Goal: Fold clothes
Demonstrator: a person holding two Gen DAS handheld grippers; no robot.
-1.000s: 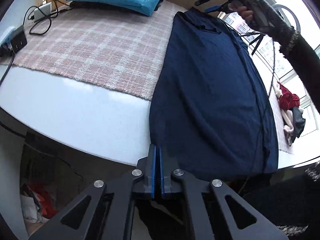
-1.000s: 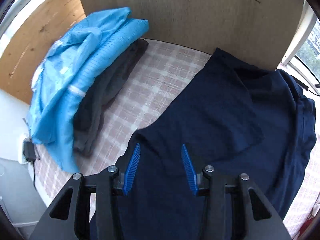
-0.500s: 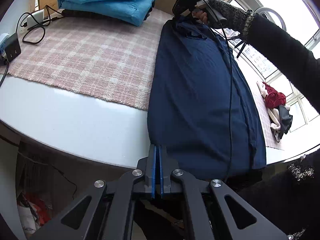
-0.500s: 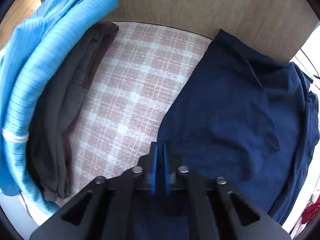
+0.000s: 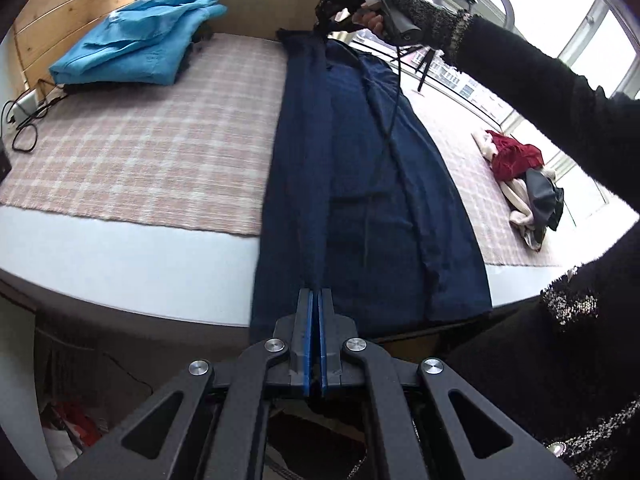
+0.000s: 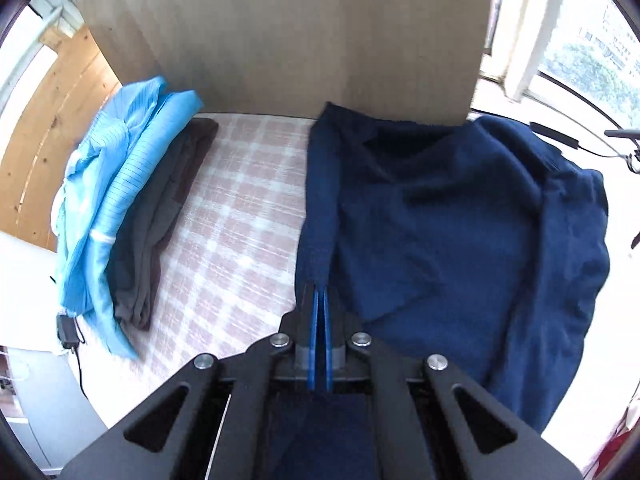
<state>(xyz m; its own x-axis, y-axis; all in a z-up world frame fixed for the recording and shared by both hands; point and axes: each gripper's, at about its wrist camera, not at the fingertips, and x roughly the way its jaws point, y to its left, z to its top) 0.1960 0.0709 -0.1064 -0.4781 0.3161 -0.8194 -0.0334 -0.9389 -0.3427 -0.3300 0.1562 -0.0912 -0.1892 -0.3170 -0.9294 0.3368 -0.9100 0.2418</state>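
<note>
A long navy garment lies lengthwise across the plaid mat and over the table's near edge. Its left edge is raised into a taut ridge. My left gripper is shut on the near end of that ridge. At the far end, a gloved hand holds my right gripper, which is pinching the cloth. In the right wrist view the right gripper is shut on the navy garment, with the fold rising from between its blue pads.
A folded blue and dark grey stack sits at the mat's far left. The plaid mat covers the white table. Red, cream and grey clothes are piled at the right. Cables lie at the left edge, and a wooden panel stands behind.
The right gripper went from open above the garment to shut on its far edge. Both grippers have lifted the garment's left edge off the mat and carried it rightward.
</note>
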